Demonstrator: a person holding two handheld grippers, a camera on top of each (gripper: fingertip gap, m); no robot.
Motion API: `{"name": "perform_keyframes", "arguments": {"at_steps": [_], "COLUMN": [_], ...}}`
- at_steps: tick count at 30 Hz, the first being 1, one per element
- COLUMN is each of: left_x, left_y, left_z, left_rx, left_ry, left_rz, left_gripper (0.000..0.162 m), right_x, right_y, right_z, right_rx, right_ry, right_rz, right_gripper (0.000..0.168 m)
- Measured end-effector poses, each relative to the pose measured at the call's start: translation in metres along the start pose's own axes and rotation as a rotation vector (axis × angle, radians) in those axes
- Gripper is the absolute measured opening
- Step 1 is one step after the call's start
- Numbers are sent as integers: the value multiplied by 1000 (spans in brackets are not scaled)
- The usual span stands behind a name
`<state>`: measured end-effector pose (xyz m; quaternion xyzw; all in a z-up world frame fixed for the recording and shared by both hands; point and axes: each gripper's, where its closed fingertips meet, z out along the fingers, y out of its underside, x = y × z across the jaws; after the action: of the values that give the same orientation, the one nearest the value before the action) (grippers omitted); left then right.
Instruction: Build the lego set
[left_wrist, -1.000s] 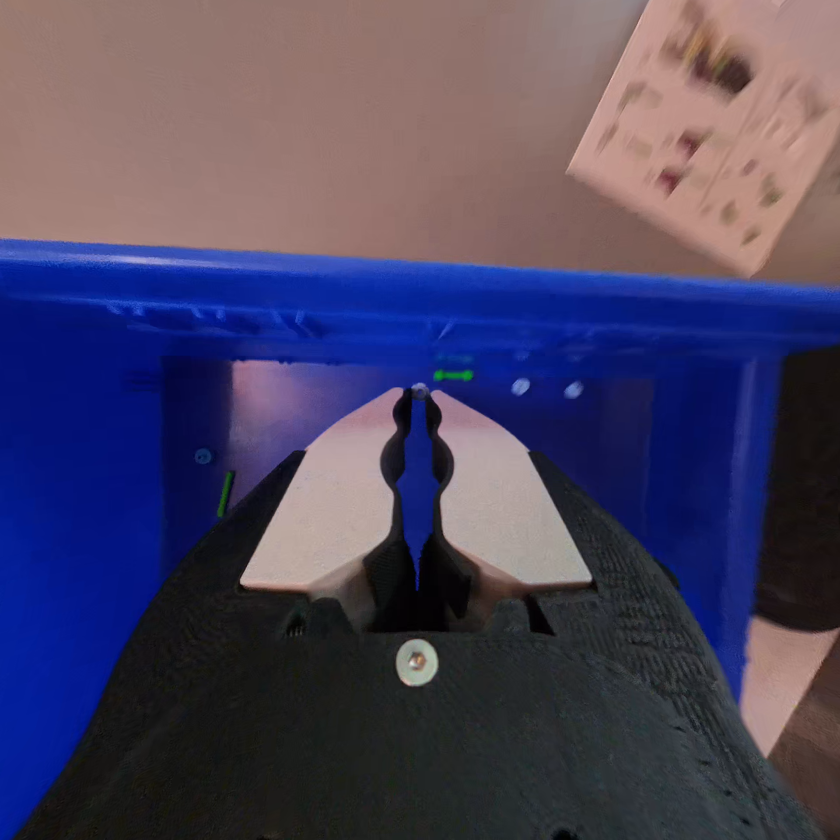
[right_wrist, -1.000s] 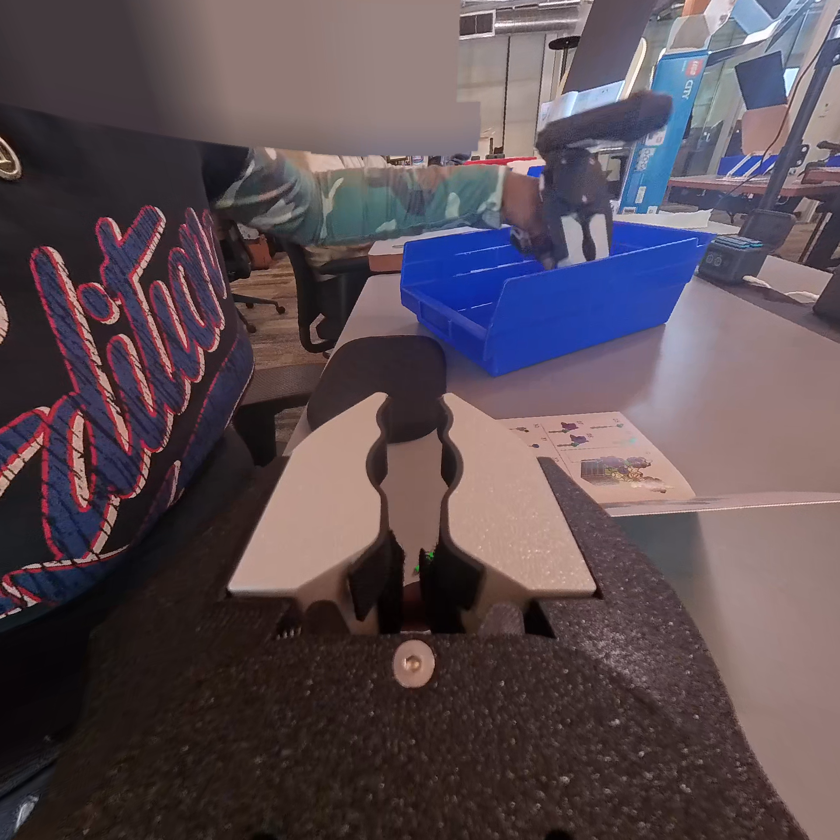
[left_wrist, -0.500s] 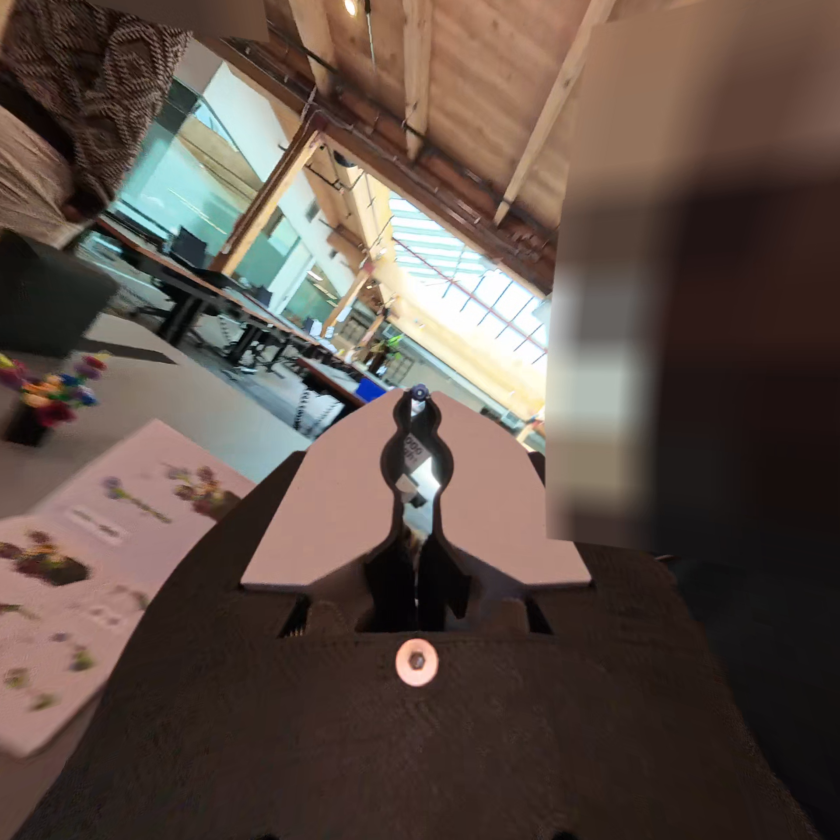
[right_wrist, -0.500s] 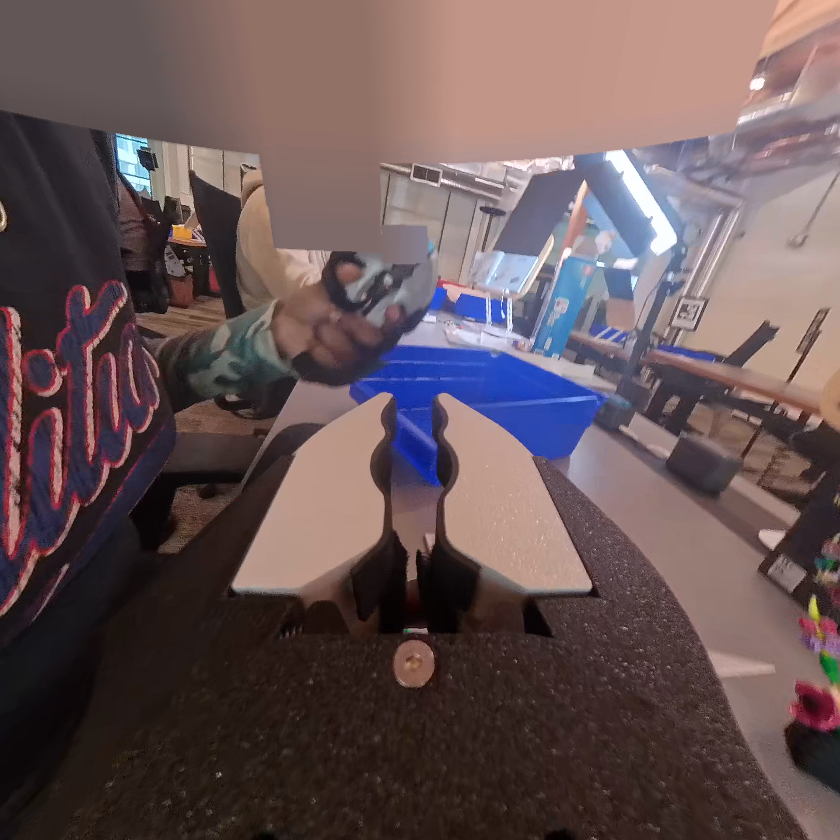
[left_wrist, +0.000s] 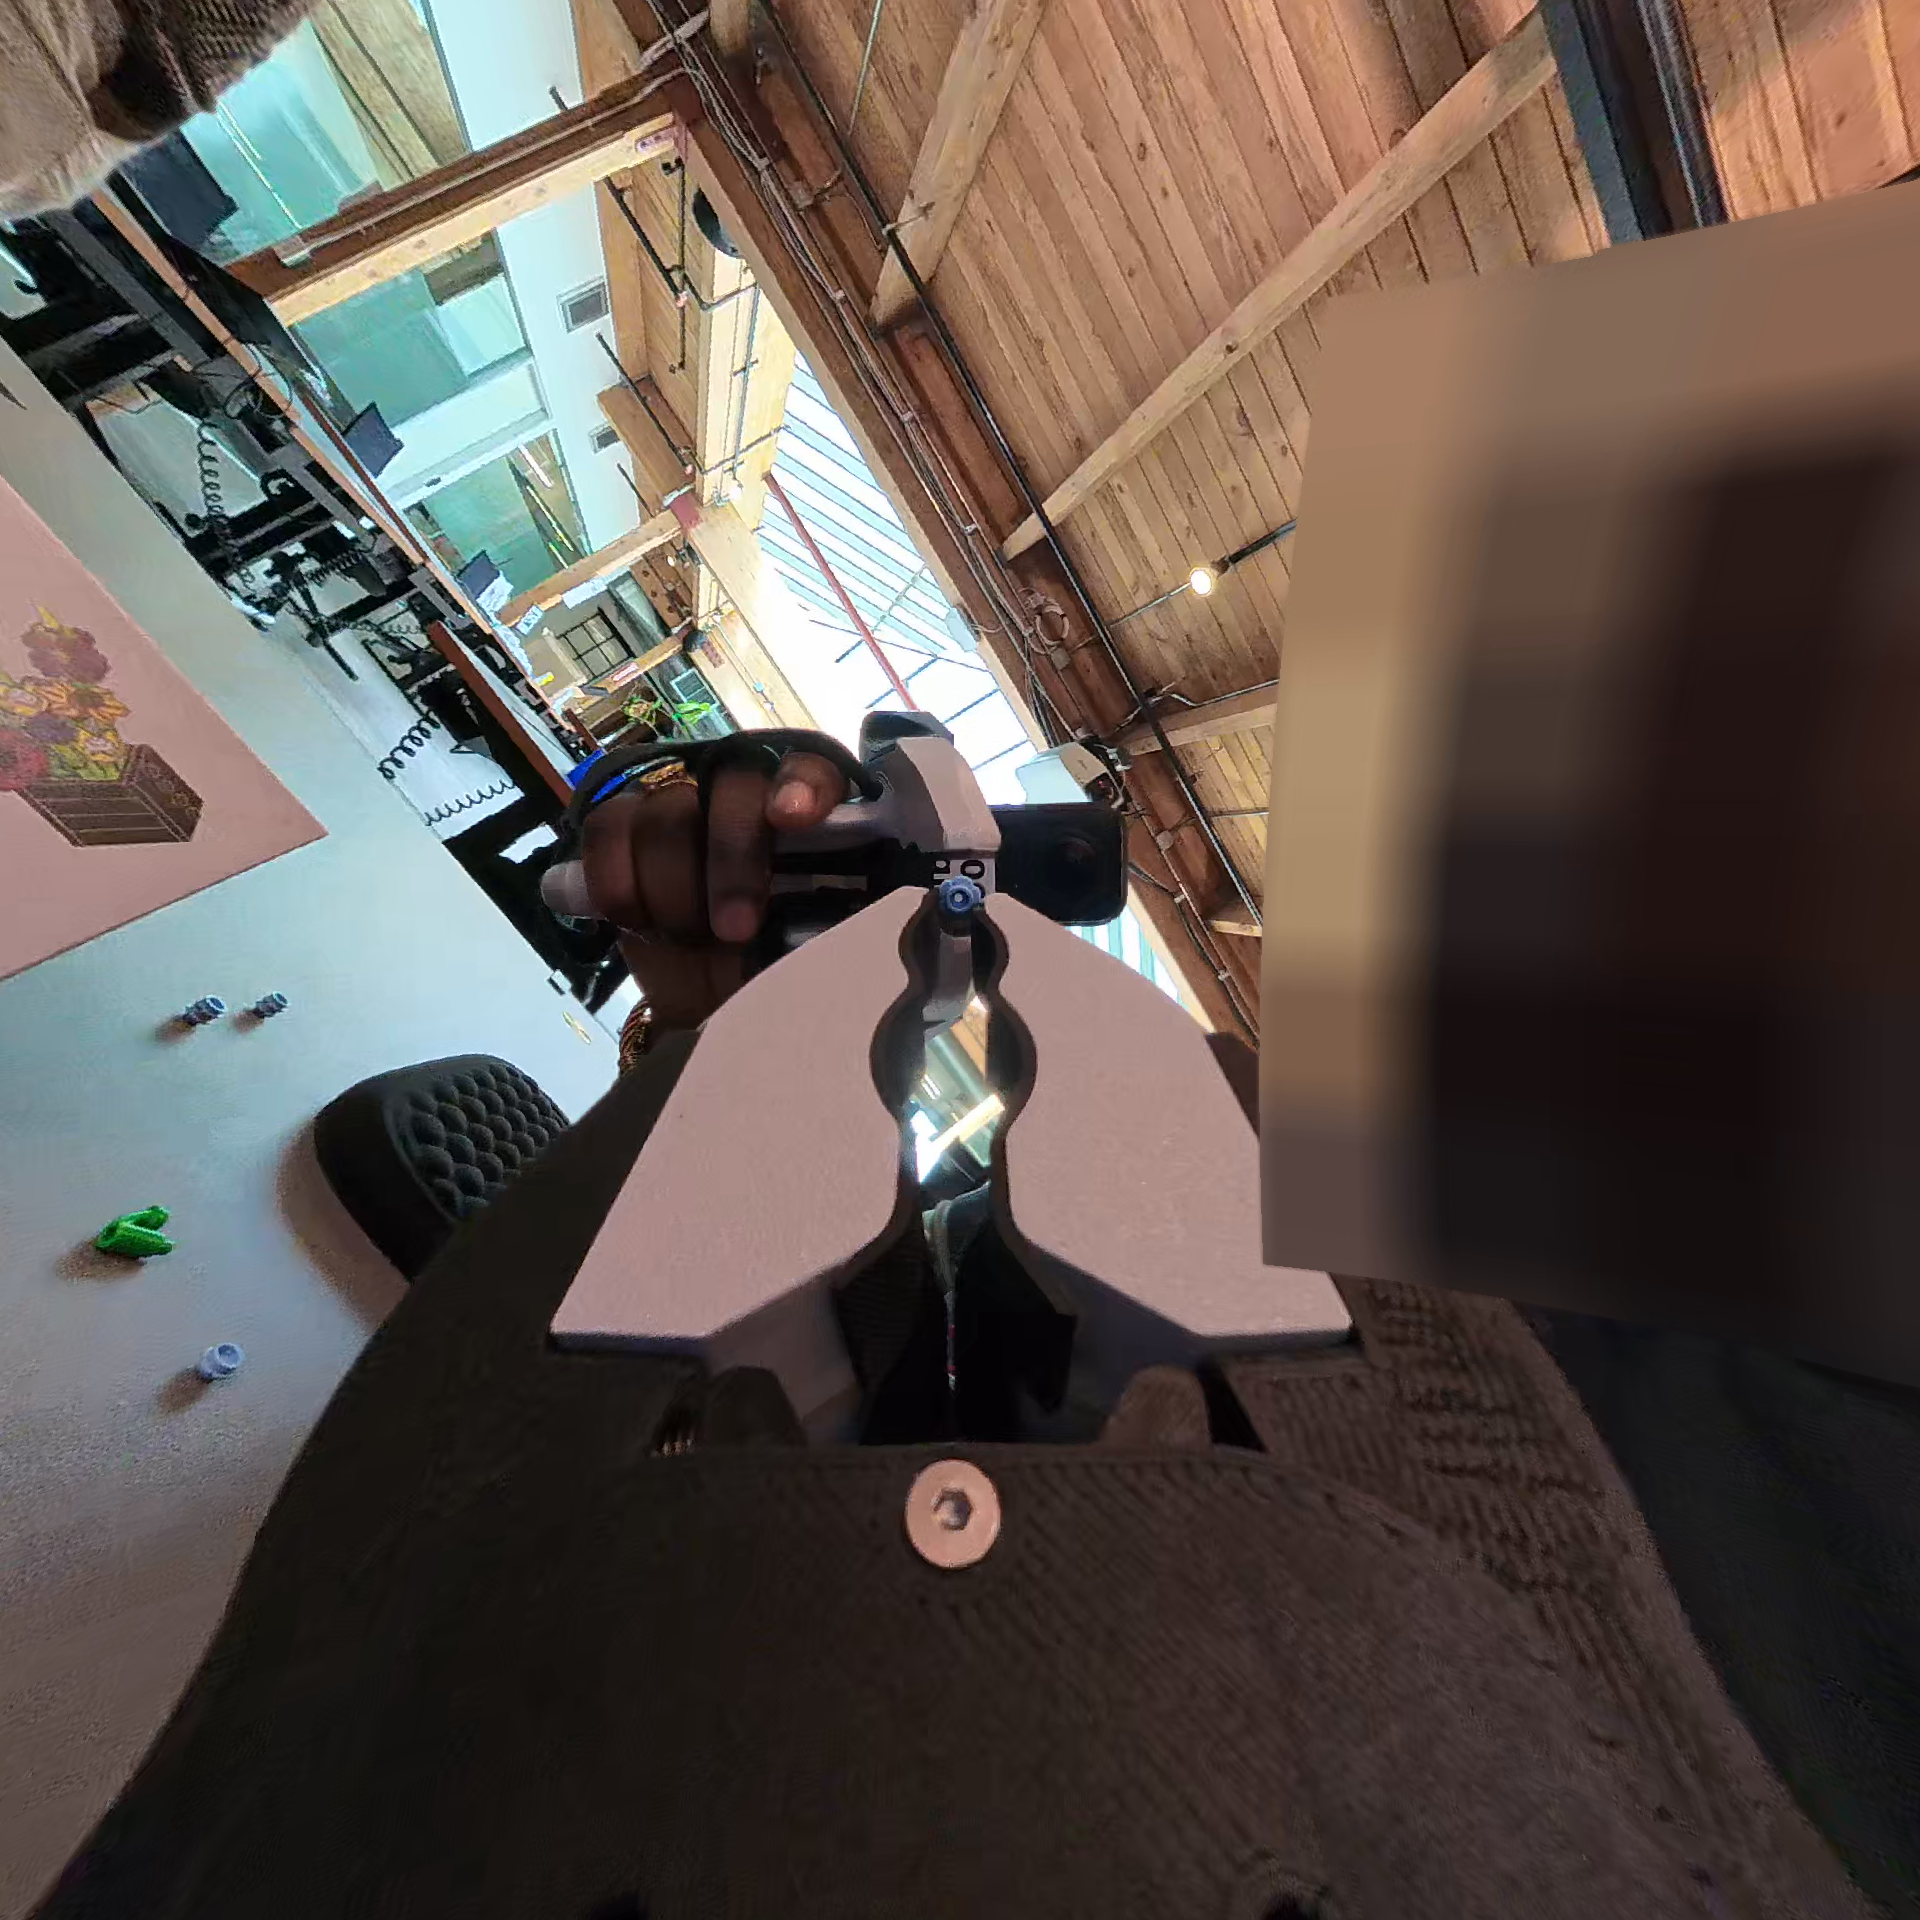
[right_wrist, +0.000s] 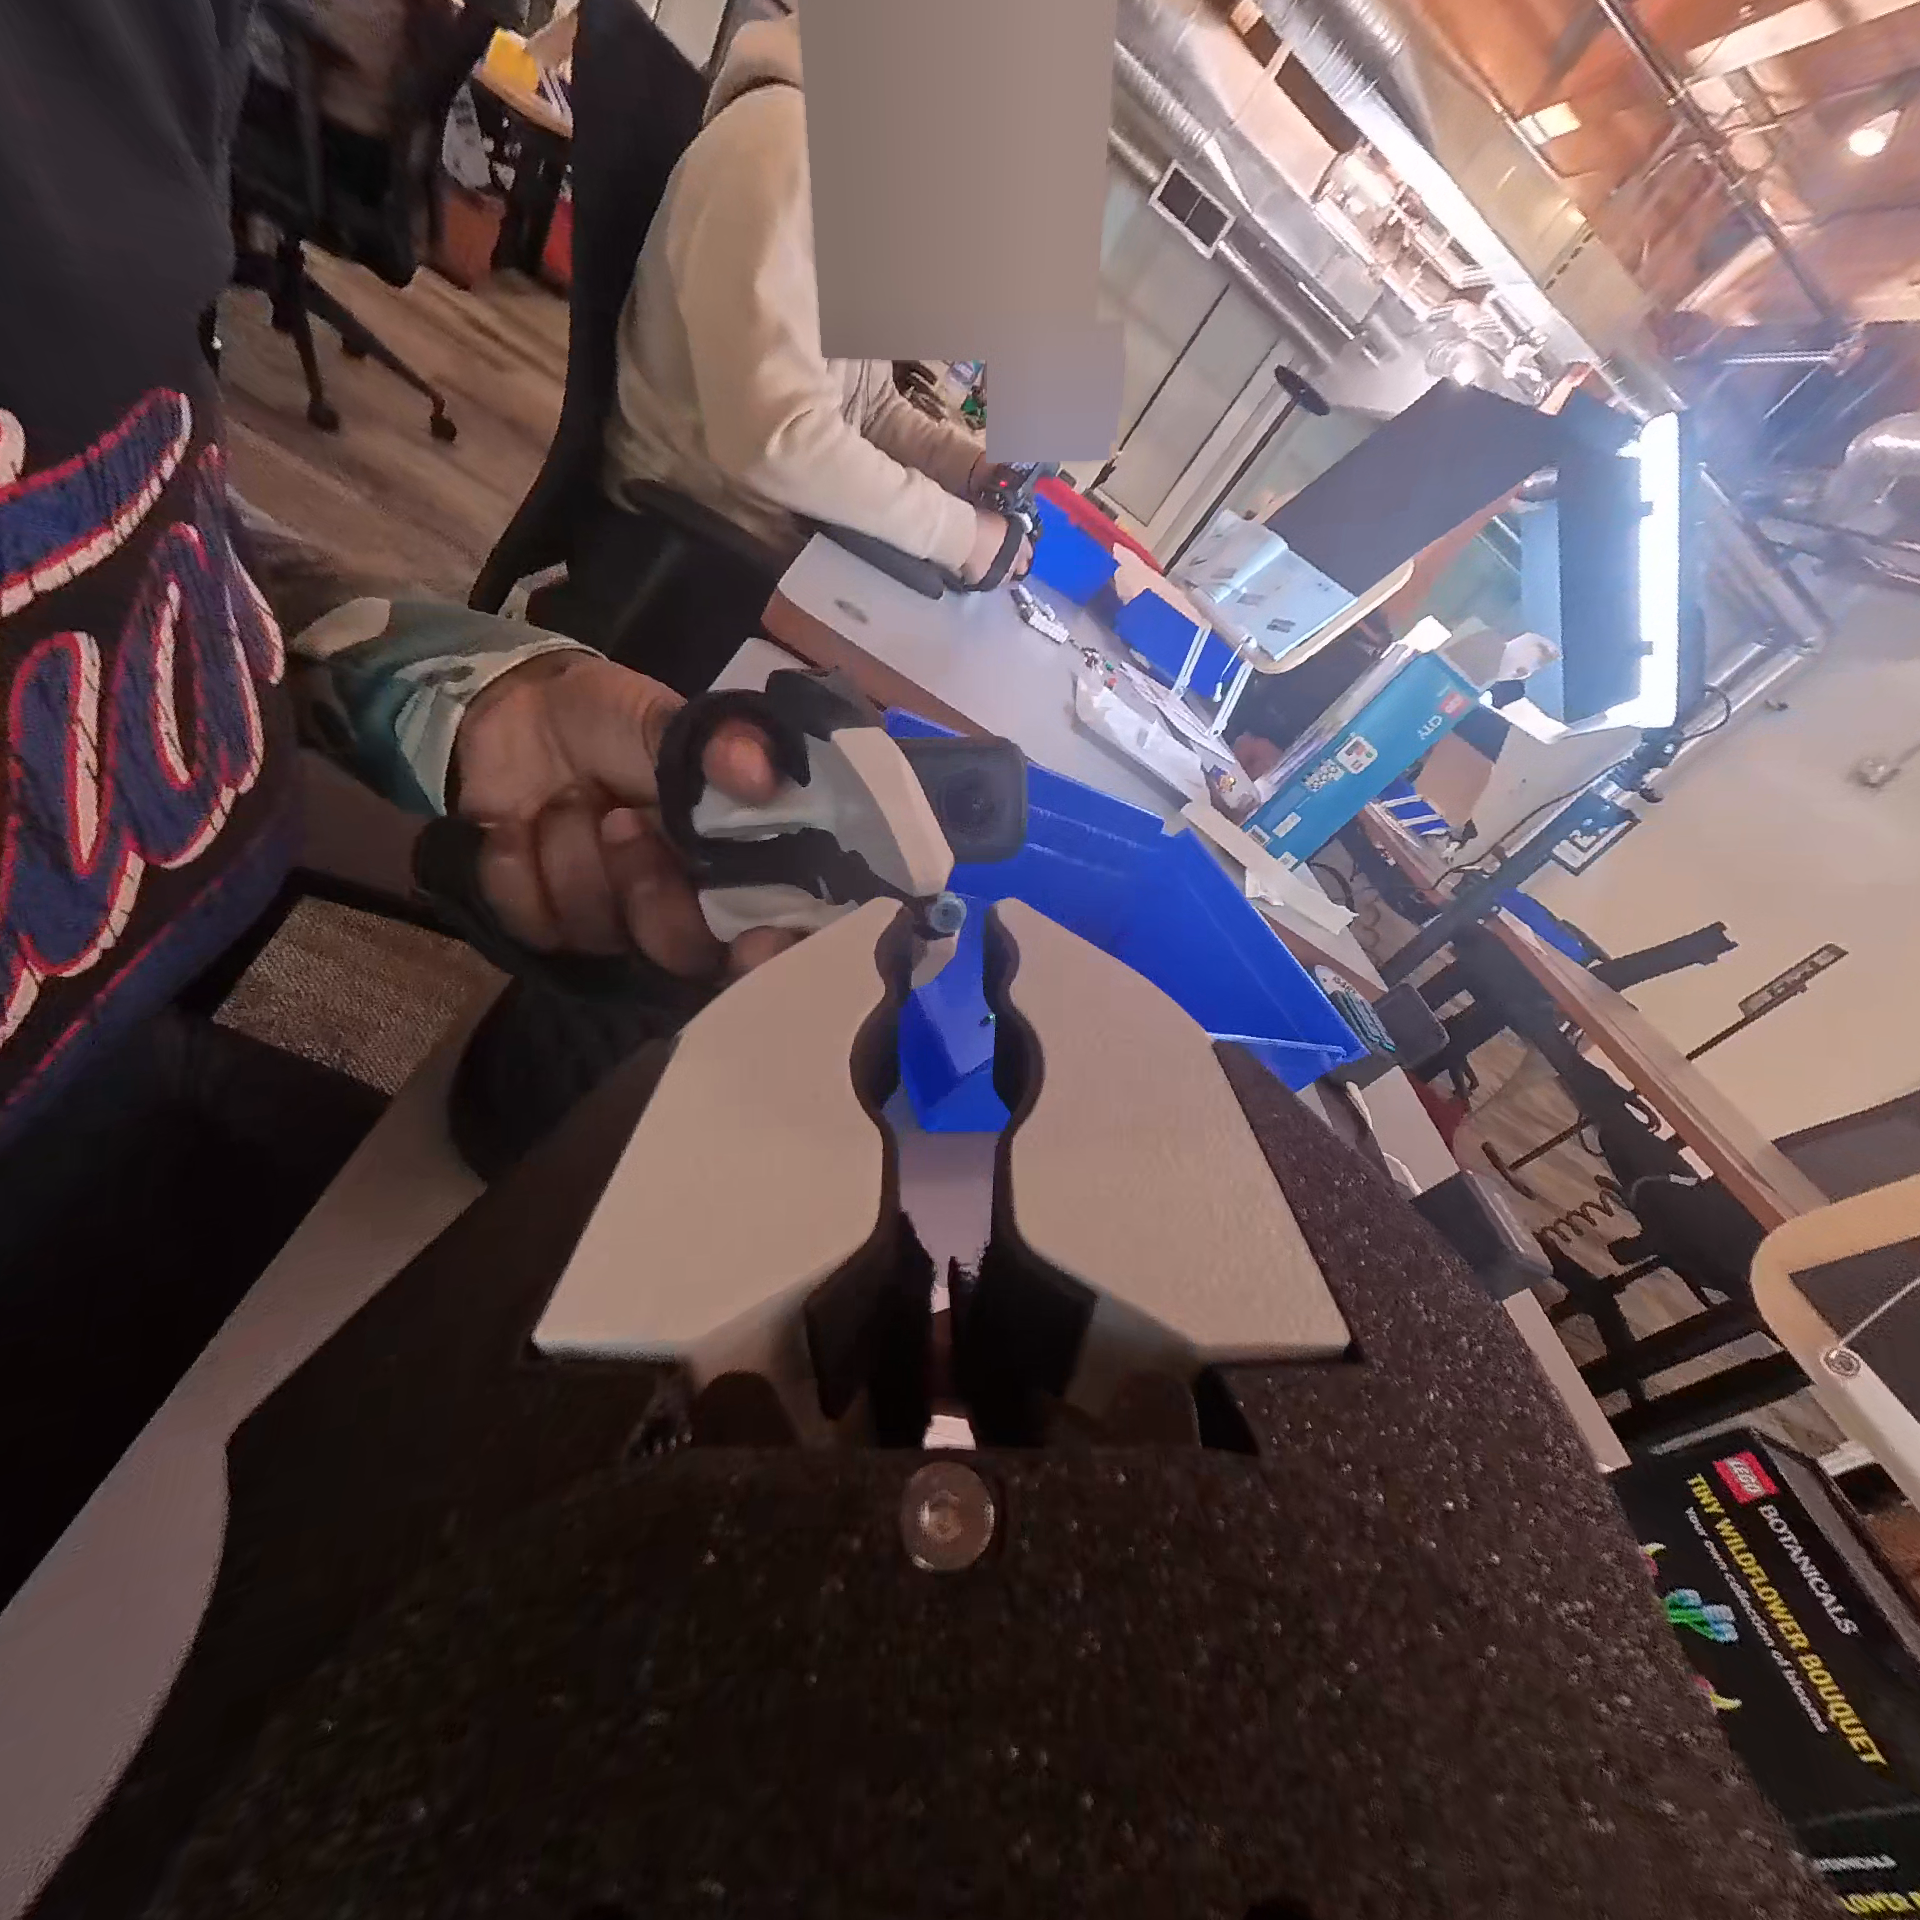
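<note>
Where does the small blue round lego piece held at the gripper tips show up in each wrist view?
Left wrist view: small blue round piece pinched at the left gripper tips, centre frame.
Right wrist view: same piece centre frame, just beyond the right gripper tips.
Shared landmark: the piece itself, where both grippers meet tip to tip.

Opposing tool (left_wrist: 940, 831) directly ahead, close

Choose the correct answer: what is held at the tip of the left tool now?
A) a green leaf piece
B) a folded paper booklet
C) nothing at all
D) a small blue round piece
D: the left tool is shut on a small blue round piece at the very tip of its fingers, while the green piece lies on the table.
</note>
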<state>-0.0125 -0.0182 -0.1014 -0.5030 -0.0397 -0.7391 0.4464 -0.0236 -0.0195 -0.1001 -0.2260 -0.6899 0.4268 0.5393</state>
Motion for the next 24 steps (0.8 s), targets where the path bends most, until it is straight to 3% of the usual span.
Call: {"name": "perform_keyframes", "arguments": {"at_steps": [14, 16, 20, 24], "left_x": [-10, -21, -70, -89], "left_y": [7, 13, 31, 49], "left_z": [0, -2, -33, -50], "left_rx": [-67, -159, -489, -649], "left_ry": [-45, -154, -579, -688], "left_rz": [46, 183, 576, 657], "left_gripper": [6, 13, 28, 30], "right_x": [-7, -10, -39, -81], "right_y": [13, 22, 72, 116], "right_z": [1, -7, -39, -59], "right_rx": [-80, -130, -418, -722], "right_ry": [-51, -76, -194, -292], "right_rz": [4, 66, 312, 554], "right_gripper": [7, 7, 7, 7]}}
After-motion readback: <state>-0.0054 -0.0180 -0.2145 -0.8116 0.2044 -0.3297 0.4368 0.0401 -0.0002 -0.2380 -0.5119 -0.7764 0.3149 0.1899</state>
